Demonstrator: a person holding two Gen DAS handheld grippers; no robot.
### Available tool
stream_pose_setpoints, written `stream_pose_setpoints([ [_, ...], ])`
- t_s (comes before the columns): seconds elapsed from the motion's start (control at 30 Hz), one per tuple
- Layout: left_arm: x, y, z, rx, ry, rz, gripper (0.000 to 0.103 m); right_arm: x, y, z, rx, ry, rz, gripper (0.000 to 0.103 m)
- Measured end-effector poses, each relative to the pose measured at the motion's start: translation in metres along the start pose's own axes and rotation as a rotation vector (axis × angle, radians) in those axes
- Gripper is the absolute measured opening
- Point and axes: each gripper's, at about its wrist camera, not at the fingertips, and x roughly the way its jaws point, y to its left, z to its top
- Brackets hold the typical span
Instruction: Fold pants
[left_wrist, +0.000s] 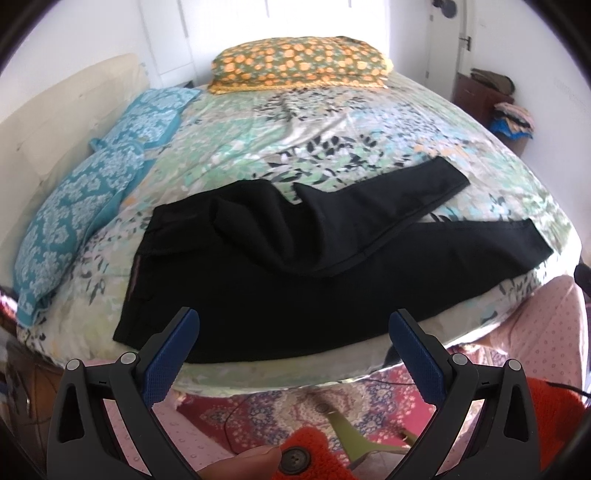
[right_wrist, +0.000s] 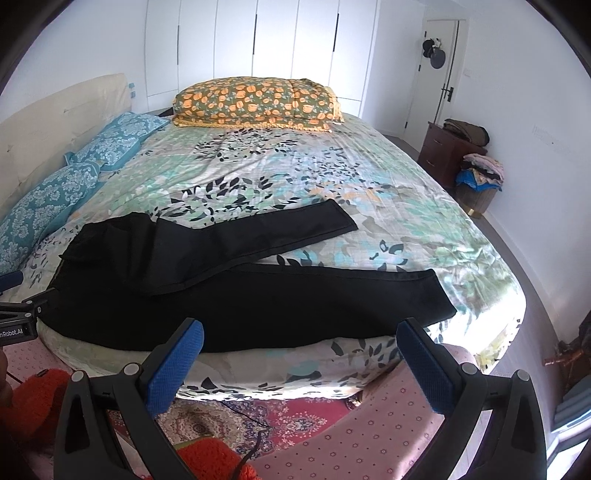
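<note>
Across the floral-quilted bed (right_wrist: 332, 177) our black cloth pants (right_wrist: 258, 306) lie unfolded, legs splayed, while both our left gripper (left_wrist: 293, 354) and right gripper (right_wrist: 299, 365) hang spread and empty.

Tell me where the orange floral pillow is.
In both views the orange floral pillow lies at the bed's far edge, beyond the black pants, right of the blue pillows.

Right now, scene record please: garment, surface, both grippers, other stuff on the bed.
garment: black pants, spread along the near edge of the bed, legs splayed apart, far leg angled away
fold state: not yet folded
surface: floral bedsheet
left gripper: open, empty, just short of the pants
right gripper: open, empty, just short of the near leg
other items: orange floral pillow at far side; teal pillows by the headboard
</note>
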Motion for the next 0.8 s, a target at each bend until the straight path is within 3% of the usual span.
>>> stream_pose_setpoints([
  [0.47,-0.003,-0.070,0.008,0.244,-0.003,-0.152,0.102,-0.017,-0.047,-0.025,0.103,0.040,-0.117,0.103],
  [0.6,-0.006,-0.081,0.003,0.303,0.007,-0.181,0.102,-0.015,-0.050,-0.028,0.114,0.055,-0.108,0.103],
  [0.8,-0.007,-0.077,0.001,0.297,0.018,-0.176,0.102,-0.009,-0.032,-0.025,0.053,0.048,-0.049,0.103],
])
